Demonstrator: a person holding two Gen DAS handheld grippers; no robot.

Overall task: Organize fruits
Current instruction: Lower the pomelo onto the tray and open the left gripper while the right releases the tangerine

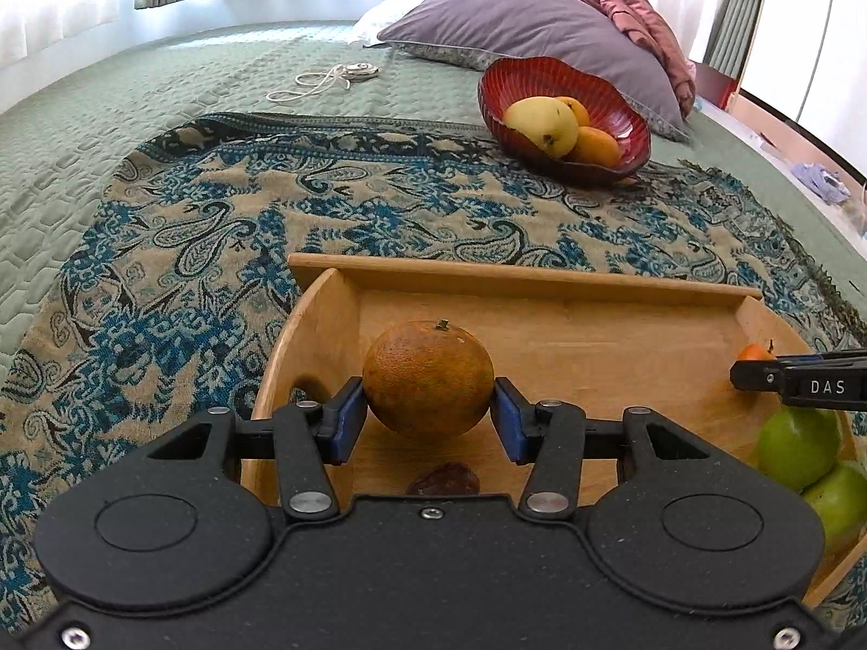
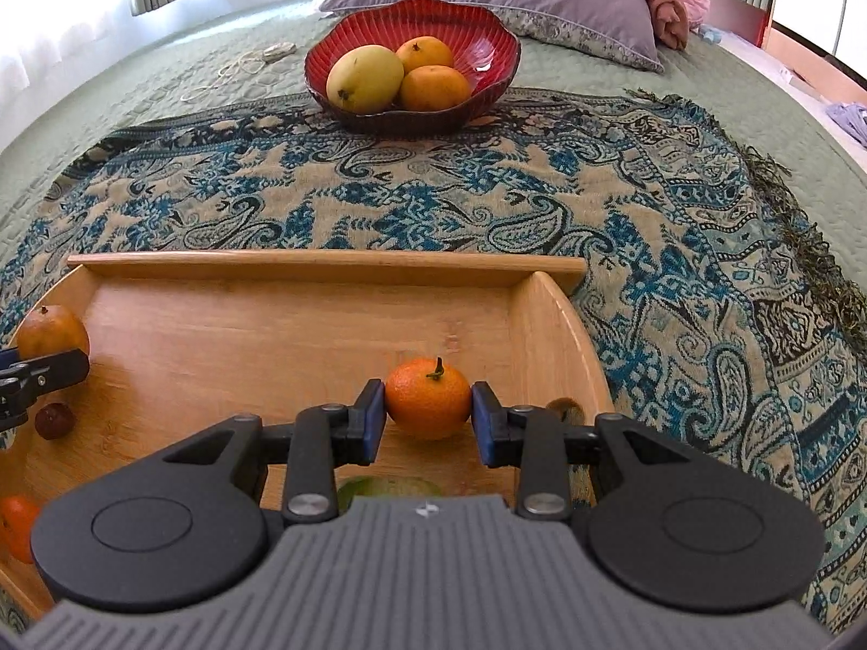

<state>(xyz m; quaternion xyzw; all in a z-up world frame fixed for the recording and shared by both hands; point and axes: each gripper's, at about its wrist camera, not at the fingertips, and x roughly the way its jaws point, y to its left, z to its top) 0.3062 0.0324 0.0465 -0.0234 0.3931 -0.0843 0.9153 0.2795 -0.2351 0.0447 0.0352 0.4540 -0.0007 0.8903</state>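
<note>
My left gripper (image 1: 428, 414) is shut on a brownish orange (image 1: 428, 376), its blue pads pressing both sides, low inside the left end of a wooden tray (image 1: 542, 284). My right gripper (image 2: 428, 417) is shut on a small bright tangerine (image 2: 428, 398) near the right end of the tray (image 2: 325, 265). Whether either fruit touches the tray floor I cannot tell. Also in the tray are two green apples (image 1: 796, 447), a dark date-like fruit (image 2: 54, 420) and another orange (image 2: 19, 528). Beyond the tray, a red bowl (image 2: 487, 32) holds a mango (image 2: 363, 78) and two oranges.
The tray lies on a blue paisley cloth (image 2: 677, 216) spread over a green quilted bed. A purple pillow (image 1: 520, 21) lies behind the bowl, and a white cord (image 1: 319, 81) lies far left. The bed's edge runs along the right side.
</note>
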